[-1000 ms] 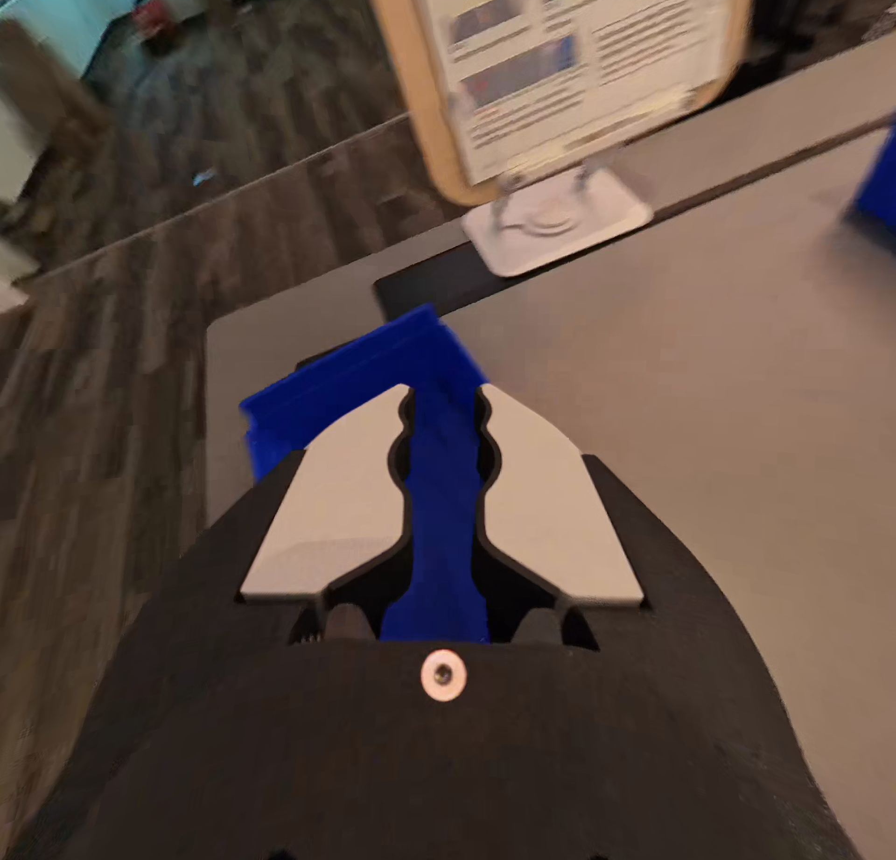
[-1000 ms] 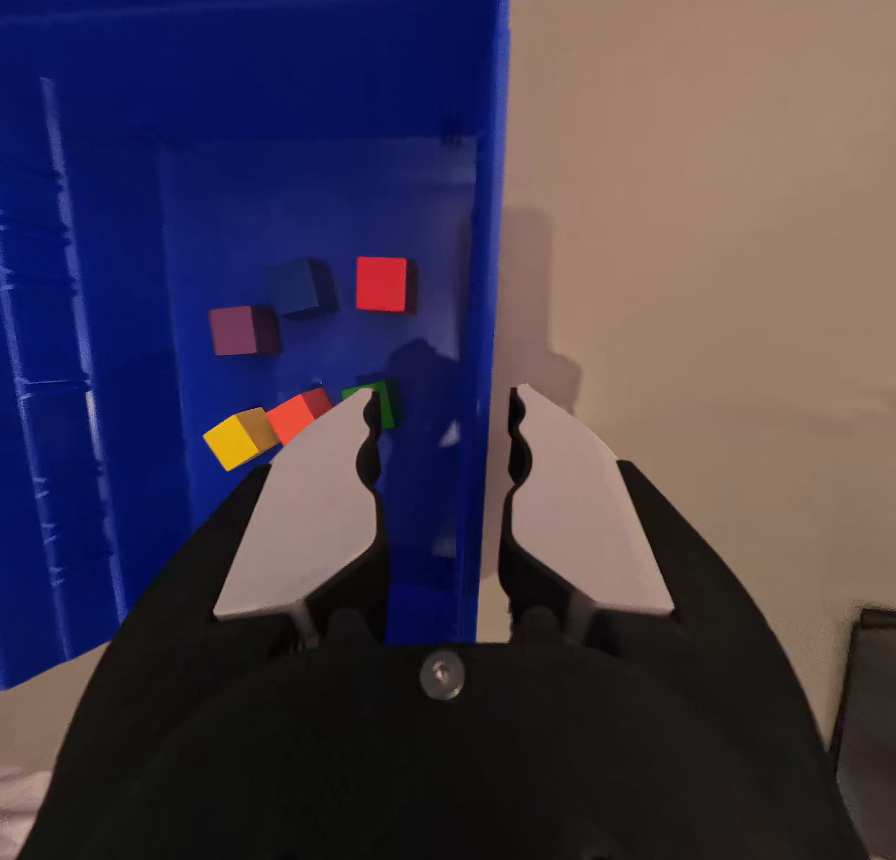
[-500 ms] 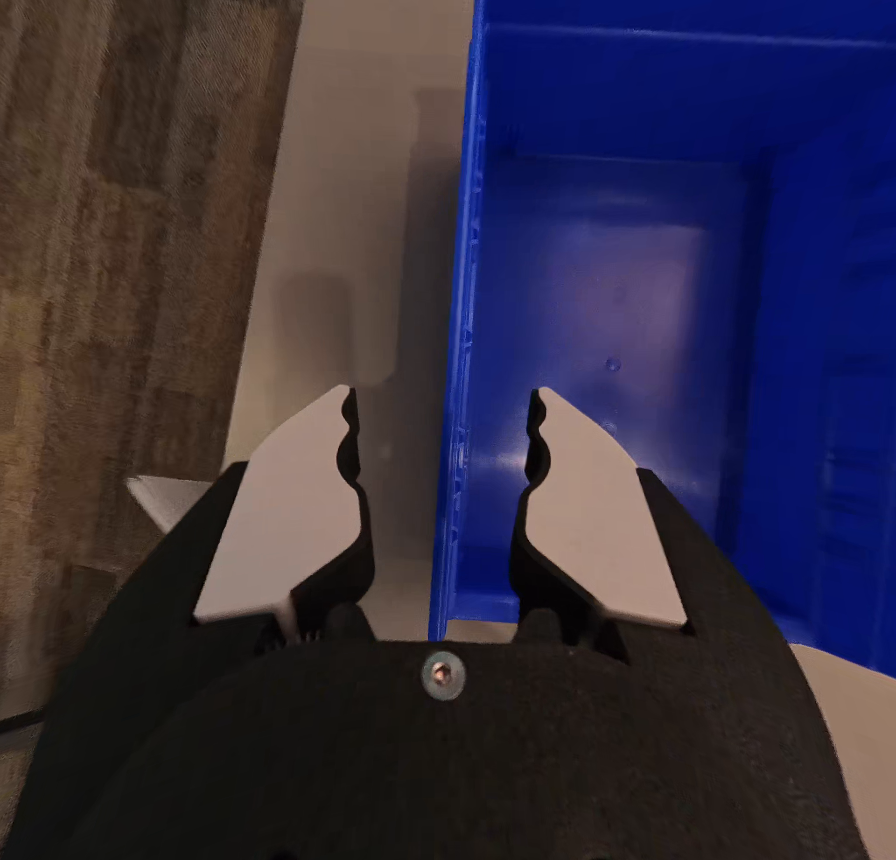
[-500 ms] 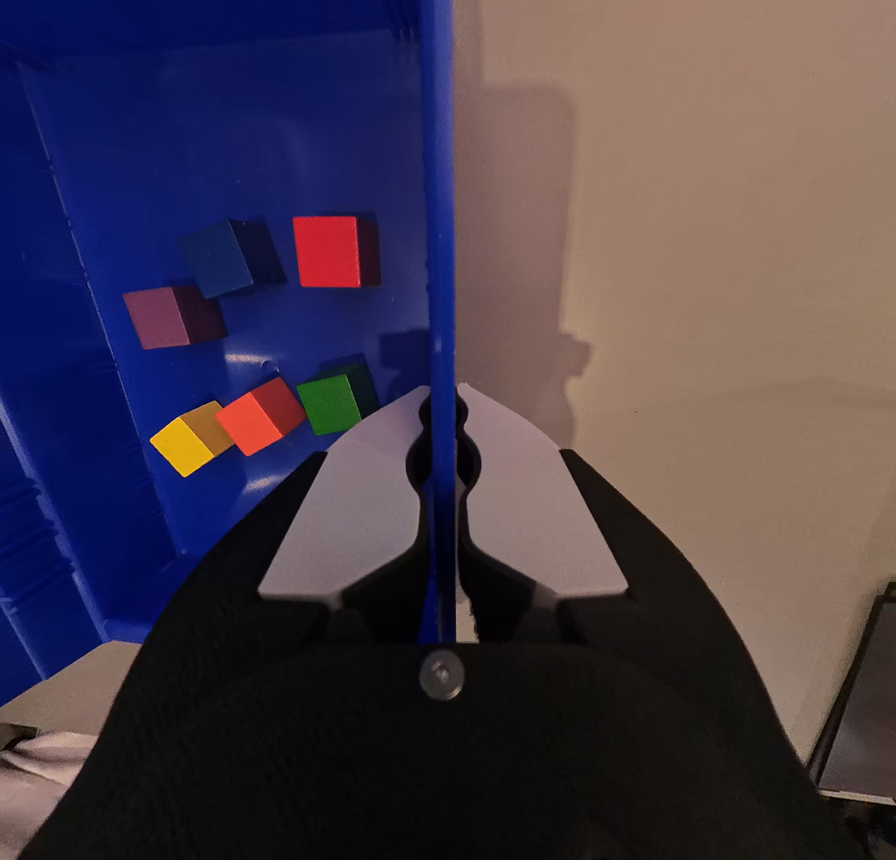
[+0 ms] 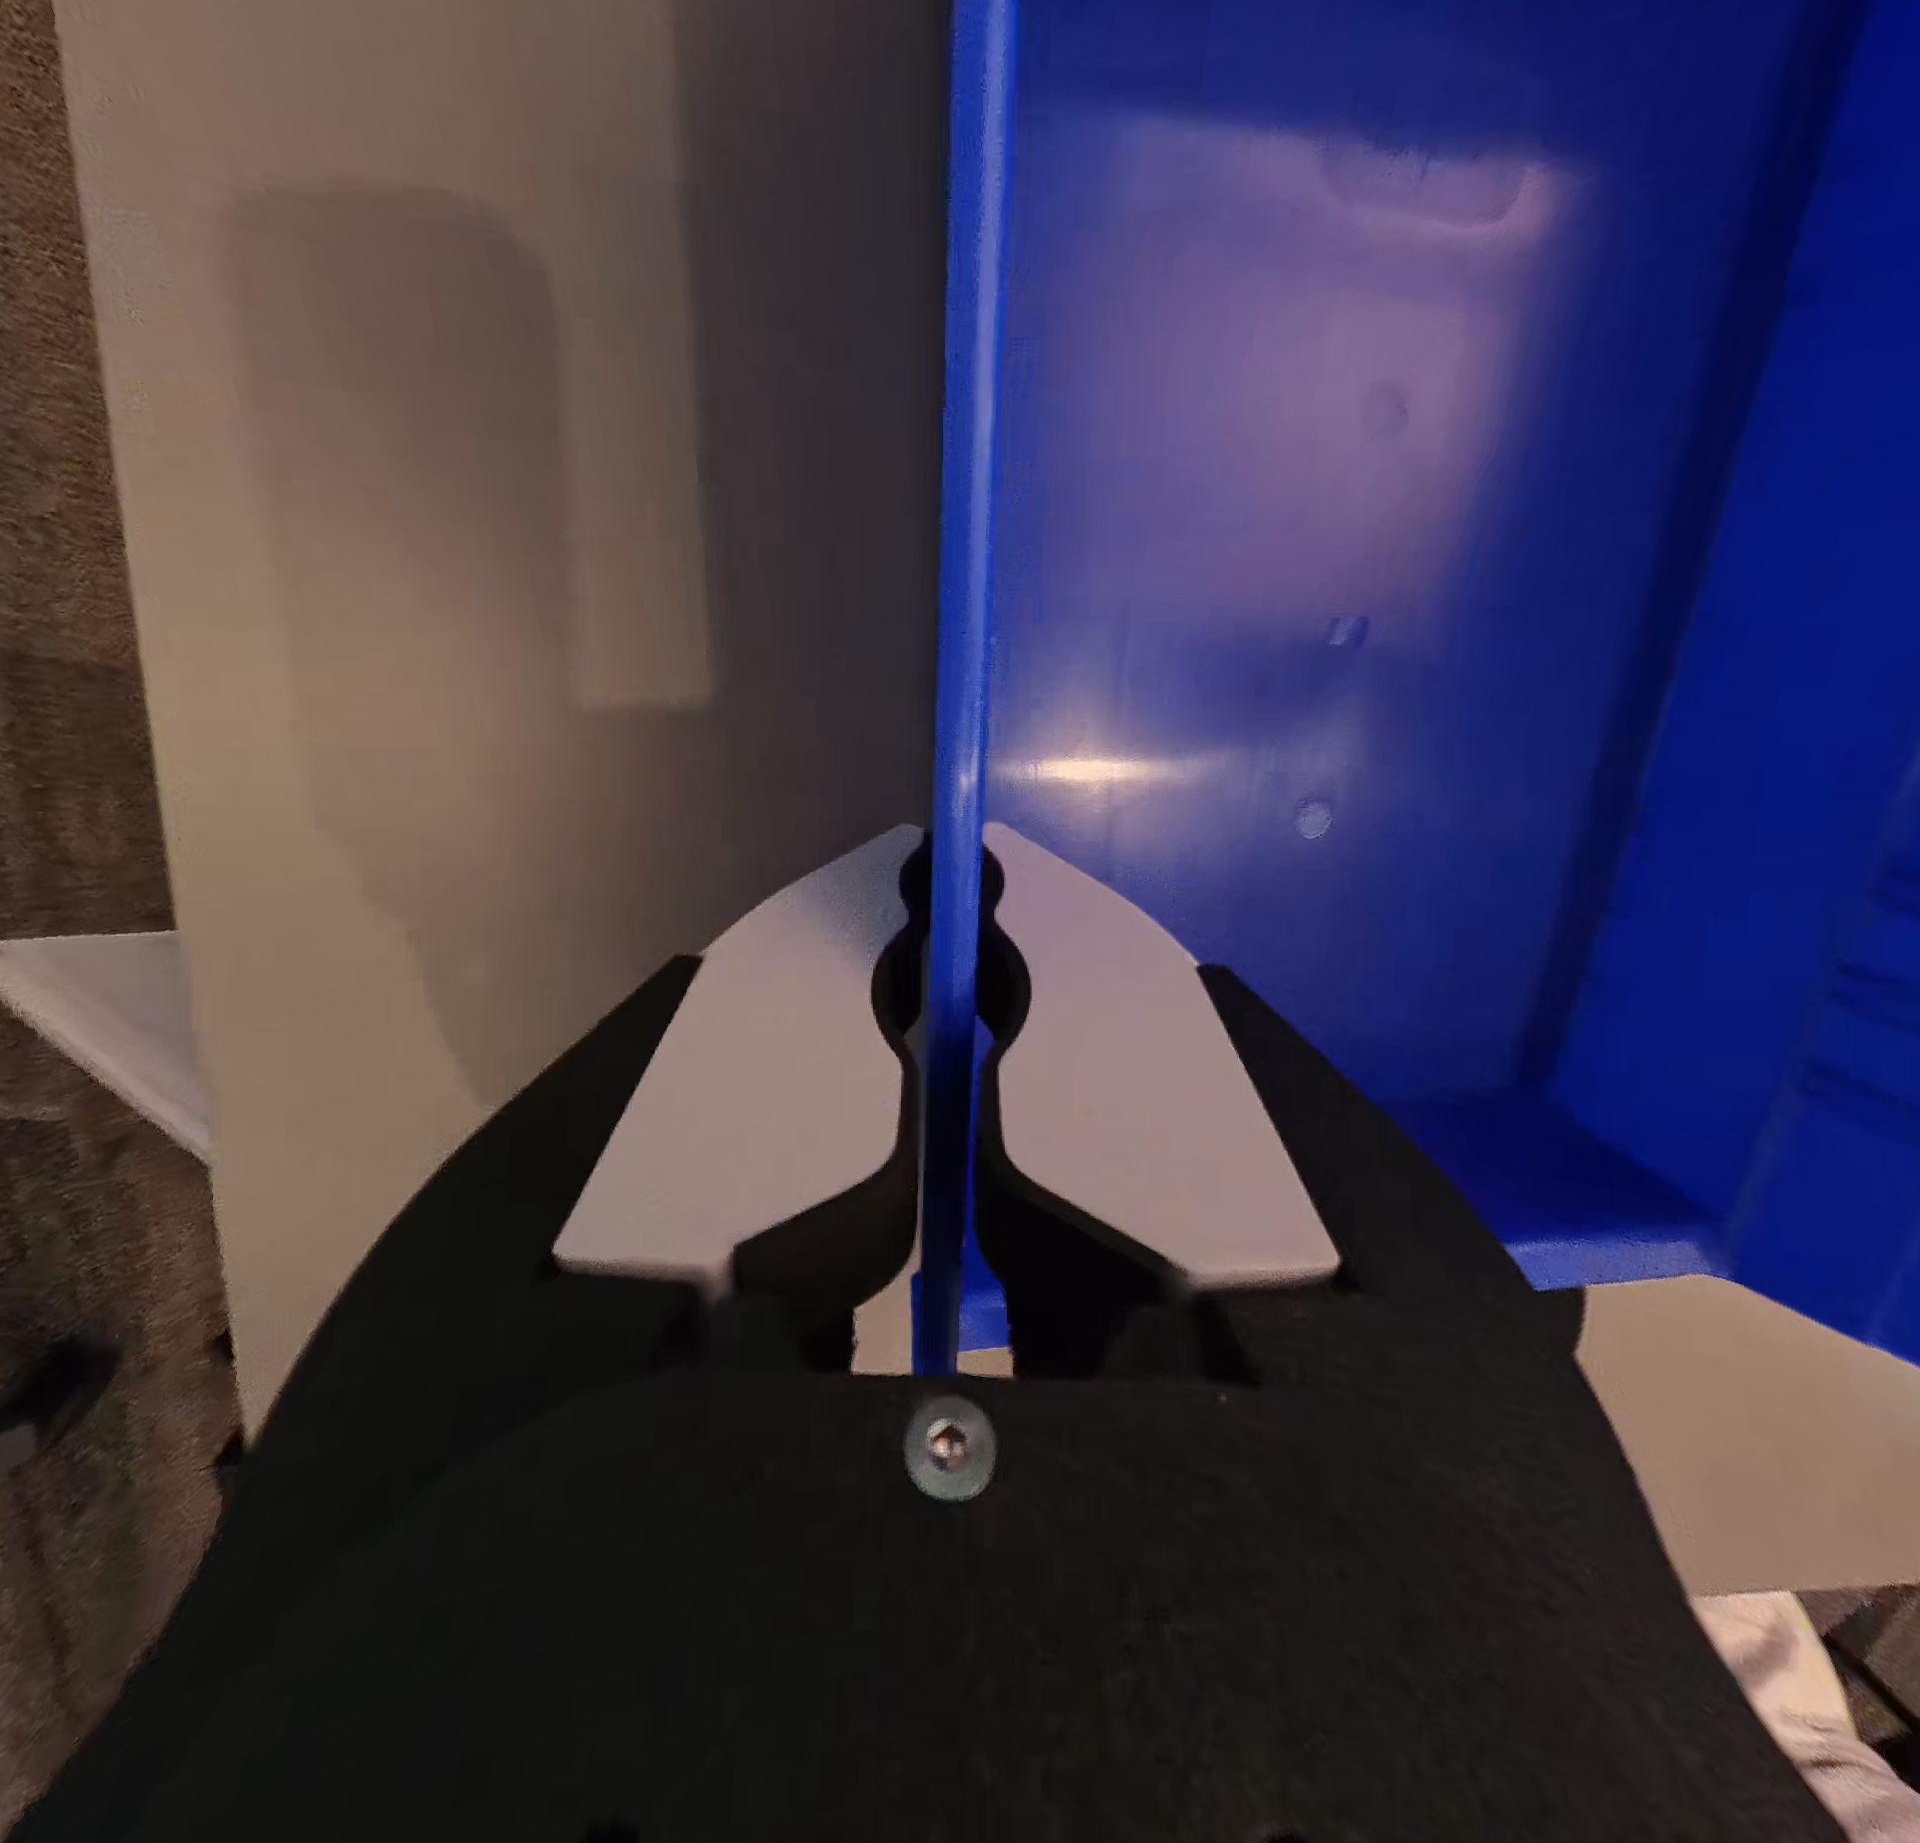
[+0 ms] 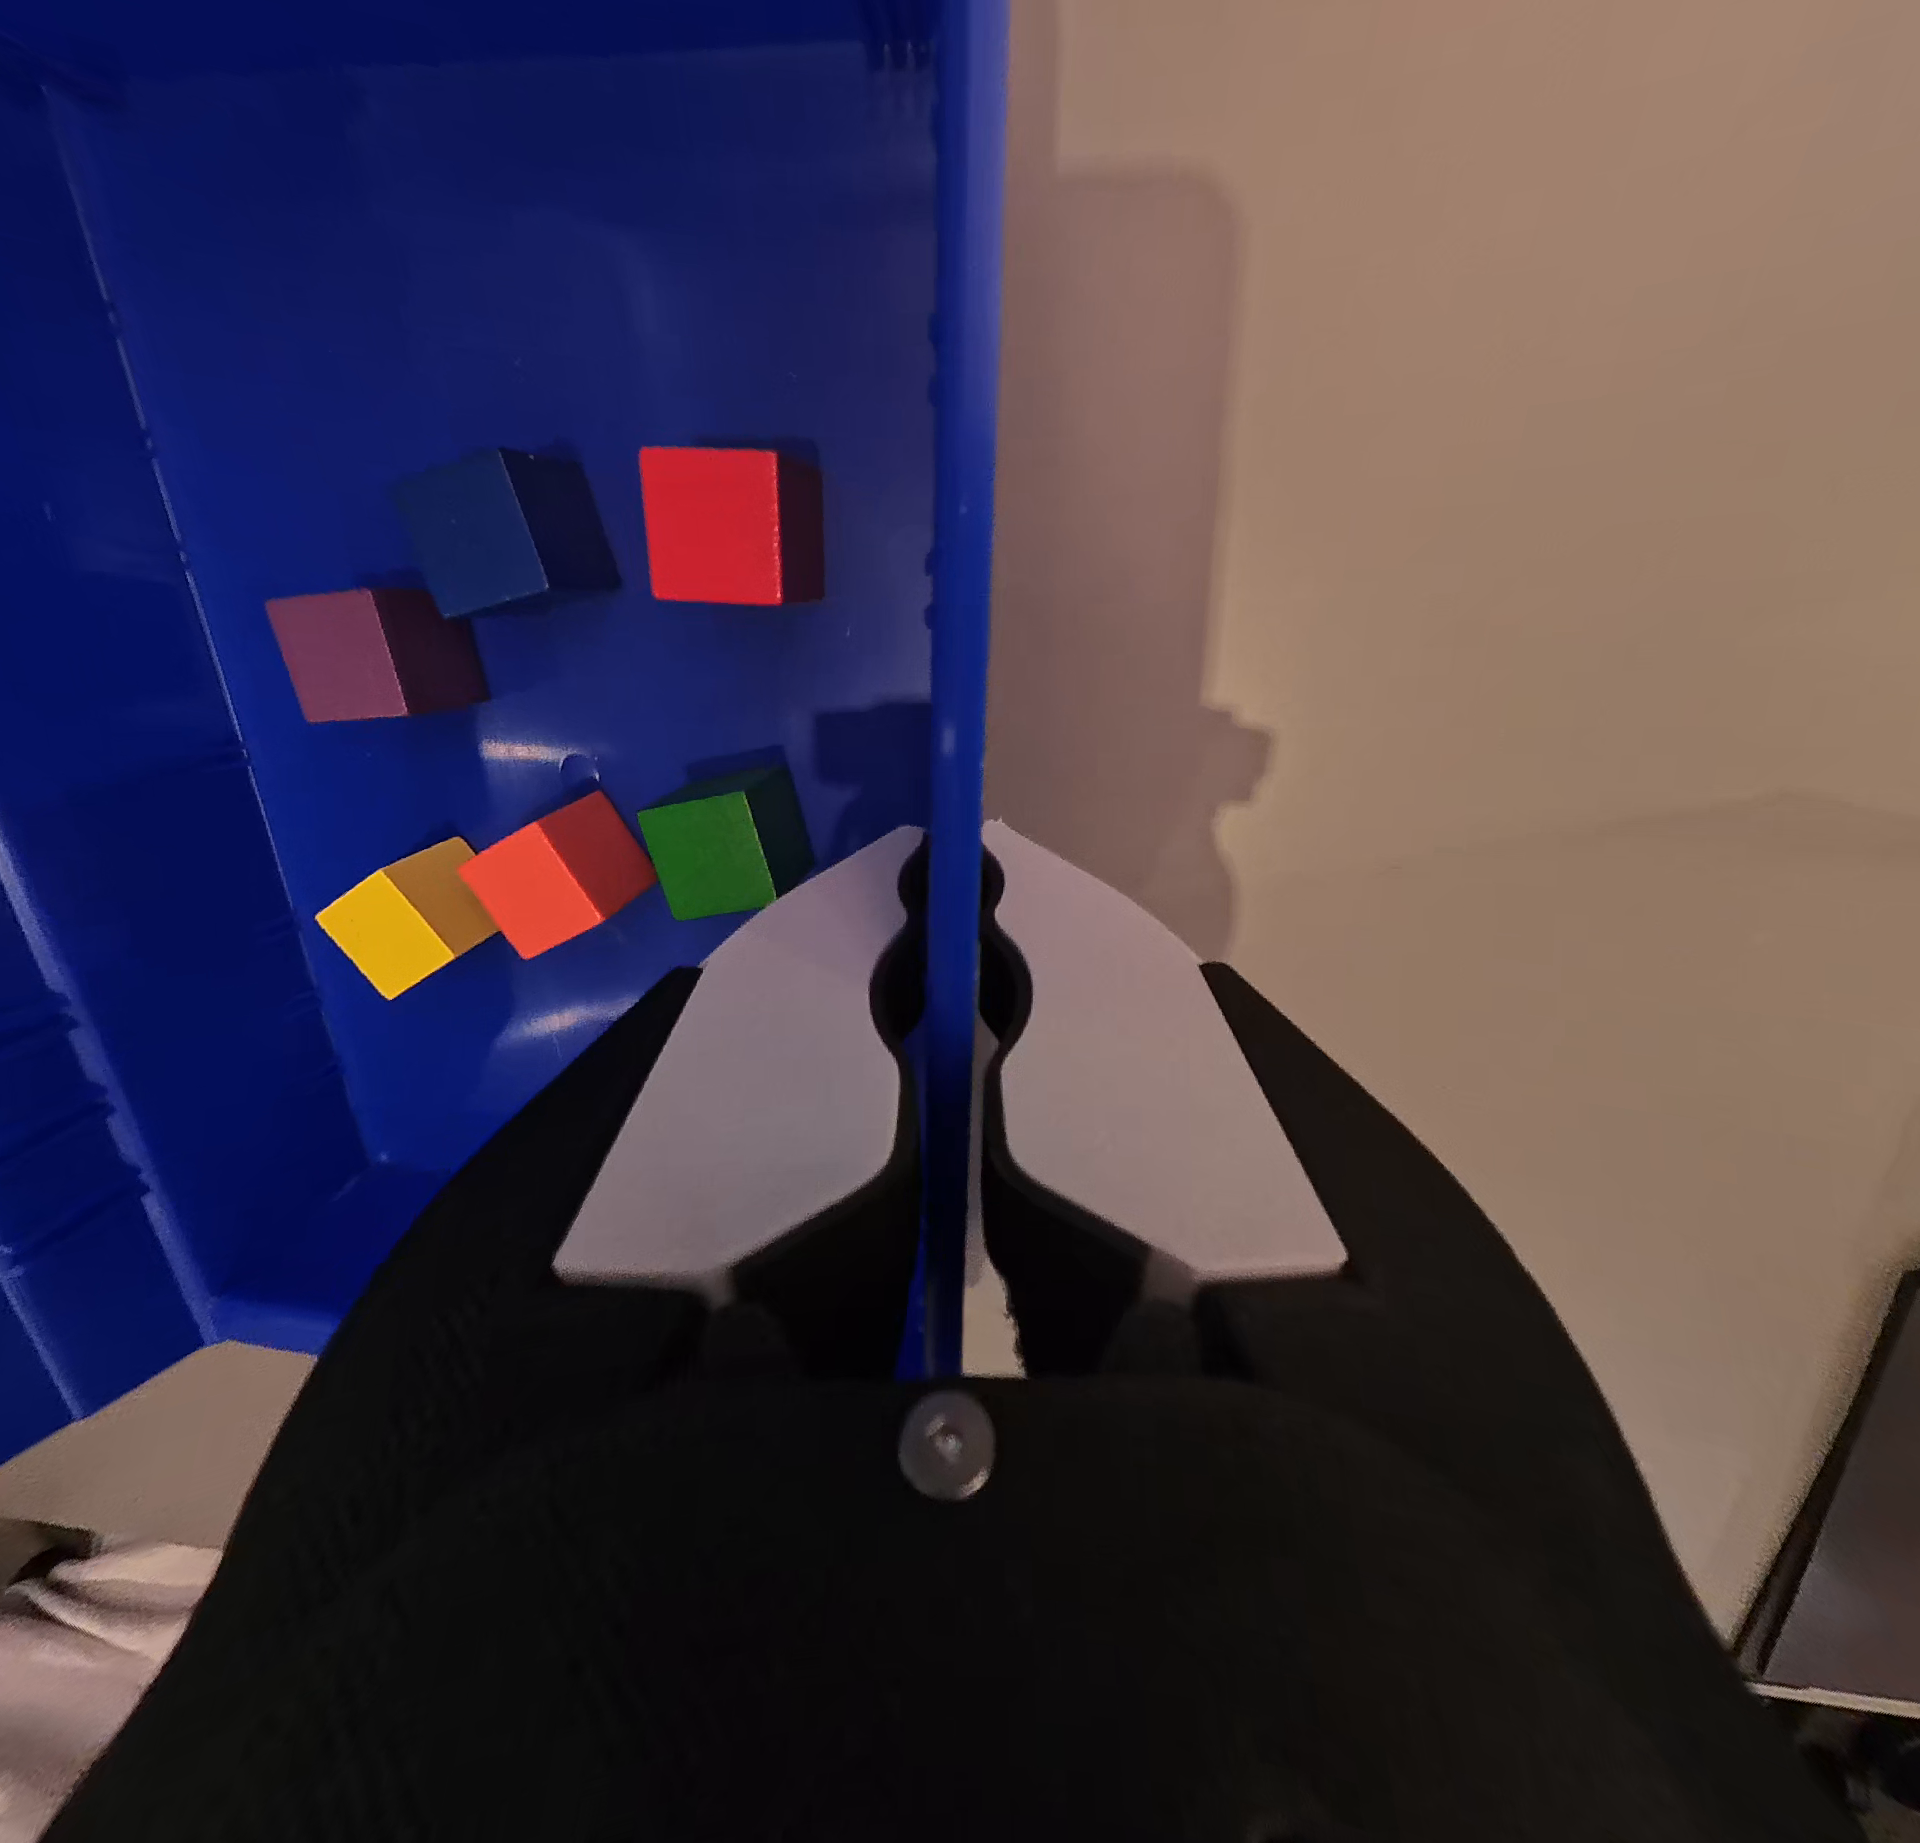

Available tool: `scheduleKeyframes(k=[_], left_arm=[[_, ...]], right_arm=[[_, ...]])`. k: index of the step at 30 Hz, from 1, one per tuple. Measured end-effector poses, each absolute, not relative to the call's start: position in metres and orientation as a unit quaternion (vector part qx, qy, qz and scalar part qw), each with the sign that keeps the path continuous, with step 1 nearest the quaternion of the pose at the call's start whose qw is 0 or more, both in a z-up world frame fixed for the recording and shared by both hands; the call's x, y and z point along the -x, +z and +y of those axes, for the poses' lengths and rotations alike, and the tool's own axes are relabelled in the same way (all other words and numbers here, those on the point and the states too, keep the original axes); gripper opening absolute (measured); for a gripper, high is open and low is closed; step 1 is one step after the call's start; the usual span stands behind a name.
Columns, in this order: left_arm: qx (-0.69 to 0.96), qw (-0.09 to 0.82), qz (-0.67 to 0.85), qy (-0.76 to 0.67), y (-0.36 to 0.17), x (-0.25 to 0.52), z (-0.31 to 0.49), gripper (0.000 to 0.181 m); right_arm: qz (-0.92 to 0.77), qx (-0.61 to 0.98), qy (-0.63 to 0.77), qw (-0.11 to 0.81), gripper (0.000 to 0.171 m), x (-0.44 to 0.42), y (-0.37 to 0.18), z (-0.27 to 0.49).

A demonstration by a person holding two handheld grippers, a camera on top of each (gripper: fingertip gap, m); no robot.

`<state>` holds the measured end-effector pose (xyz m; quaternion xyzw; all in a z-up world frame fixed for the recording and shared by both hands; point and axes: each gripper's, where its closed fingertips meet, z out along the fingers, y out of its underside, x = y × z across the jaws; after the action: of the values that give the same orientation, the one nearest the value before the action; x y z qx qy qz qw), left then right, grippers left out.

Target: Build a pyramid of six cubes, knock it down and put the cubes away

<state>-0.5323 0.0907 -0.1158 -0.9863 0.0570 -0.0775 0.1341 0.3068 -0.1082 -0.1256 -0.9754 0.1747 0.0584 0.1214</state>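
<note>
- My left gripper (image 5: 951, 843): jaws clamped on the left wall of the blue bin (image 5: 1351, 443), probably to lift or carry it.
- My right gripper (image 6: 951, 843): jaws clamped on the bin's right wall, so I grip both sides.
- Bin sits on the desk (image 6: 1507, 546).
- All six cubes lie loose on the bin floor, right half: yellow (image 6: 379, 936), orange (image 6: 535, 894), green (image 6: 707, 858) nearest; purple (image 6: 338, 655), blue (image 6: 473, 536), red (image 6: 712, 526) farther.
- Looks like put-away is done.

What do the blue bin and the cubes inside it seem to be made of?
Blue bin: probably moulded plastic, glossy; its floor shows bright highlights and its walls are thin and ribbed. Cubes, such as the red cube: likely painted wood, matte, with flat colour and crisp edges, though no grain shows.
</note>
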Motion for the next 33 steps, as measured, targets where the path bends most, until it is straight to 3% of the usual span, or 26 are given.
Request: scheduleKeyframes(k=[8, 17, 22, 26, 29, 33], left_arm=[[0.982, 0.100, 0.156, -0.043, -0.116, 0.480, 0.088, 0.007], [0.956, 0.076, 0.284, -0.018, -0.118, 0.374, 0.071, 0.011], [0.942, 0.081, 0.325, 0.014, -0.119, 0.338, 0.058, 0.018], [0.935, 0.088, 0.340, 0.038, -0.119, 0.324, 0.053, 0.023], [0.929, 0.093, 0.353, 0.059, -0.120, 0.318, 0.050, 0.030], [0.914, 0.087, 0.392, 0.055, -0.120, 0.309, 0.042, 0.040]], right_arm=[[0.169, 0.976, 0.070, 0.116, 0.007, -0.276, -0.125, -0.100], [0.112, 0.985, 0.086, 0.101, 0.008, -0.186, -0.124, -0.068], [0.040, 0.992, 0.091, 0.076, 0.013, -0.130, -0.125, -0.058], [0.046, 0.988, 0.077, 0.130, 0.021, -0.119, -0.115, -0.029], [0.049, 0.993, 0.058, 0.093, 0.027, -0.119, -0.122, -0.030], [0.061, 0.995, 0.022, 0.080, 0.013, -0.128, -0.127, -0.029]])
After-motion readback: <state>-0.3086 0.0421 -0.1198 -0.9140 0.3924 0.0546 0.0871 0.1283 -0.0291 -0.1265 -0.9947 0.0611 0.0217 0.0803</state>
